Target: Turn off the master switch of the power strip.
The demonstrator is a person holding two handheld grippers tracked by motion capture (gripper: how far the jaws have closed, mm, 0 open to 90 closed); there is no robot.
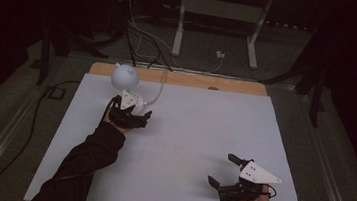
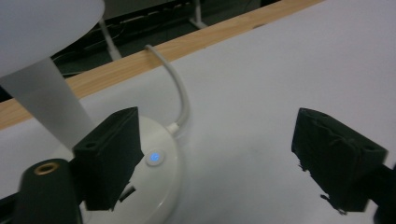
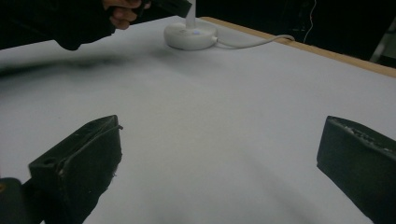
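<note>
1. Left tool (image 2: 215,163) spread, one pad over the lamp base (image 2: 159,168), nothing pinched.
2. Right tool (image 3: 219,168) spread, lamp well ahead.
3. Lamp looks light, smooth, top-heavy; grip its stem (image 2: 46,102).

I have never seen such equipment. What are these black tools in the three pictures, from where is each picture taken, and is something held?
A person holds a hand tool with two black jaws in each hand. The high view looks down on the white table; the other two pictures come from cameras riding on the tools. The left gripper is over the round base of a small white desk lamp, one jaw beside its blue-lit button. The lamp's white cable runs off over the table's far wooden edge. The right gripper is over bare table, jaws wide. Neither holds anything.
</note>
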